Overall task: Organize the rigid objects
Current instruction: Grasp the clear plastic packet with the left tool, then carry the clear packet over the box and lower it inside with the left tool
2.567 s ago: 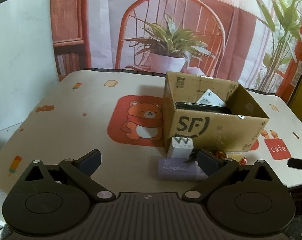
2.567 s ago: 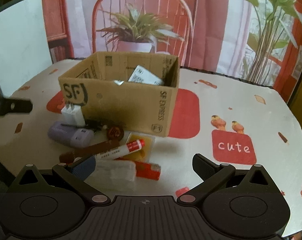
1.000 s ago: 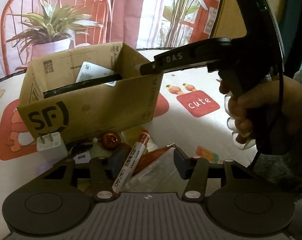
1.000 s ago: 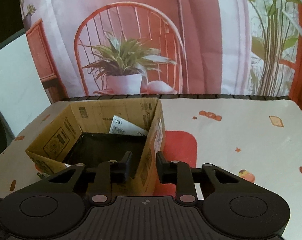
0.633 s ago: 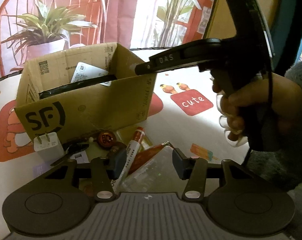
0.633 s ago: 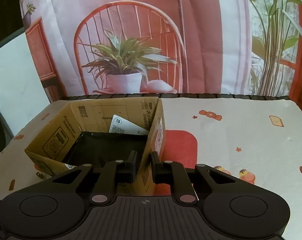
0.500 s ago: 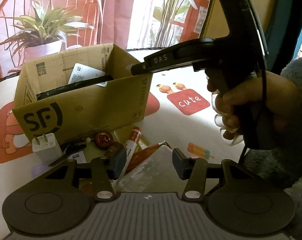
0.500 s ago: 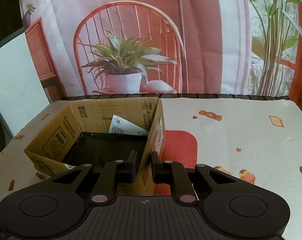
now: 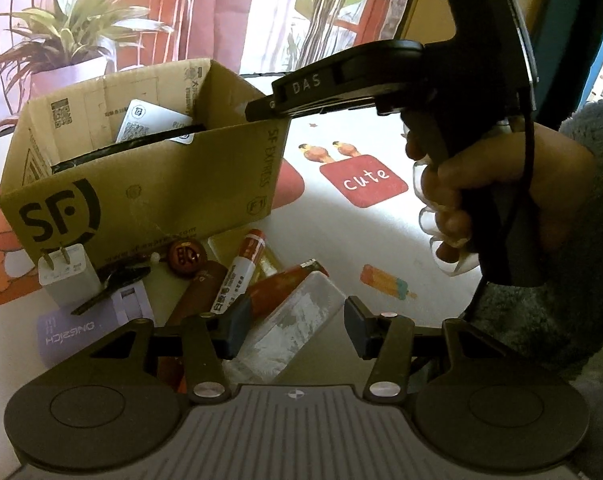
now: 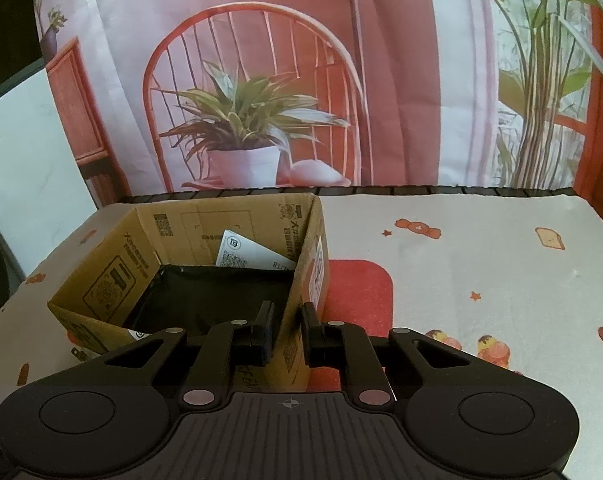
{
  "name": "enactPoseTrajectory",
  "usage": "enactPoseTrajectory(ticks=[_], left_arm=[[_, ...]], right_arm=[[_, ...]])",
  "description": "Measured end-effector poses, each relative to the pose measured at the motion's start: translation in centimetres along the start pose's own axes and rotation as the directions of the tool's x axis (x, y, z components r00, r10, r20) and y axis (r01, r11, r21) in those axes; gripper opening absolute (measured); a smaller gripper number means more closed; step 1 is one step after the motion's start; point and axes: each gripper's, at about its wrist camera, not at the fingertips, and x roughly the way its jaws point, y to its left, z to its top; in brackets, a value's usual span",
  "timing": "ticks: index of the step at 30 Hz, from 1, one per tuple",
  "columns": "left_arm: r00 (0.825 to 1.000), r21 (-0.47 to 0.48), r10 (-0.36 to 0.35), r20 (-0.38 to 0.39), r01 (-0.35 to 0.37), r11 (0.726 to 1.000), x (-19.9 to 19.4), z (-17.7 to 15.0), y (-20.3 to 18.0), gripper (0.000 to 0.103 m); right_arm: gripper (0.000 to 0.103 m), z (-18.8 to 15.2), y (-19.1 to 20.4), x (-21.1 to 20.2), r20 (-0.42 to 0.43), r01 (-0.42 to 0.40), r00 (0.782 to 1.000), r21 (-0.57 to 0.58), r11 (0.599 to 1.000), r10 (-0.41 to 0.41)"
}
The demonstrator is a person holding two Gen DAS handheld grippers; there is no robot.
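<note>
An open cardboard box [image 9: 149,196] marked SF stands on the table, with a white label card [image 10: 249,256] inside. My right gripper [image 10: 289,330] is shut on its right wall near the front corner; in the left wrist view a hand [image 9: 501,200] holds that right gripper [image 9: 261,110]. In front of the box lie a white charger [image 9: 67,276], a purple box [image 9: 81,328], a red-capped marker [image 9: 241,270], a brown tube [image 9: 199,292] and a round brown piece [image 9: 185,256]. My left gripper [image 9: 295,328] is open astride a clear plastic case [image 9: 293,320], with a gap at the right pad.
The tablecloth [image 10: 481,264] has cartoon prints and a red "cute" patch [image 9: 363,180] to the right of the box. A printed backdrop [image 10: 261,80] with a chair and plants hangs behind the far table edge. A grey fuzzy sleeve [image 9: 541,312] fills the right side of the left wrist view.
My right gripper's jaws have closed onto the box's right wall. My left gripper has tipped slightly and its jaws have narrowed a little around the clear case.
</note>
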Motion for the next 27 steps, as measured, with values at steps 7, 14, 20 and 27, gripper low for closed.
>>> enactPoseTrajectory(ticks=[7, 14, 20, 27], left_arm=[[1.000, -0.042, -0.010, -0.024, 0.009, 0.999, 0.5, 0.0, 0.8, 0.033], [0.998, -0.087, 0.049, 0.033, -0.046, 0.995, -0.6, 0.1, 1.4, 0.028], [0.990, -0.149, 0.084, 0.109, -0.067, 0.987, -2.3, 0.6, 2.2, 0.027], [0.984, -0.202, 0.117, 0.136, -0.088, 0.975, -3.4, 0.7, 3.0, 0.027]], right_arm=[[0.013, 0.0, -0.2, 0.0, 0.001, -0.005, 1.000, 0.007, 1.000, 0.005], [0.013, -0.1, -0.1, 0.1, 0.000, -0.003, 1.000, 0.006, 1.000, 0.003], [0.013, -0.2, 0.0, 0.2, -0.002, 0.005, 1.000, 0.002, 1.000, -0.005], [0.013, 0.0, 0.2, 0.1, -0.009, 0.012, 1.000, 0.002, 1.000, -0.012]])
